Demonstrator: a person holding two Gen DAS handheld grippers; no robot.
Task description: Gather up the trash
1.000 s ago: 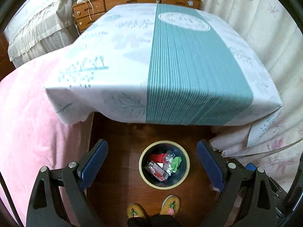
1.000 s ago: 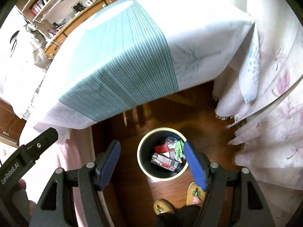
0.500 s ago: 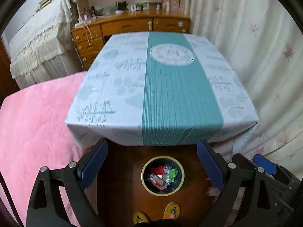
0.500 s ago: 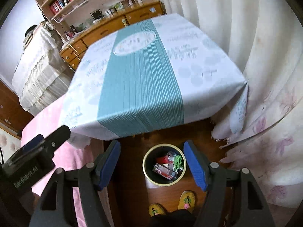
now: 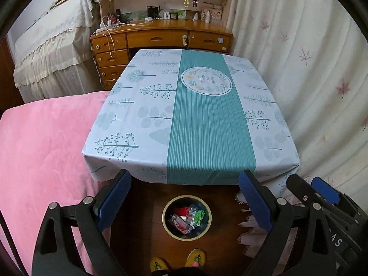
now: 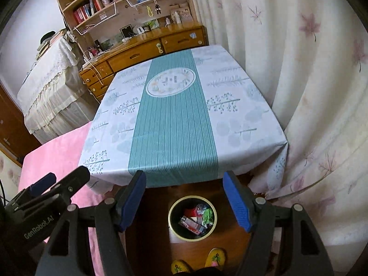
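On wood floor, round bin (image 5: 186,237), crumpled wrappers (image 5: 187,218)

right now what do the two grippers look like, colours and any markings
Both are the same build: black plastic frames with triangular cut-outs and silver pivot screws, each ending in two flat blue padded fingers. The left gripper and right gripper match. The left gripper's body, seen from the right wrist view, carries white "GenRobot.AI" lettering. No cables or sleeves show.
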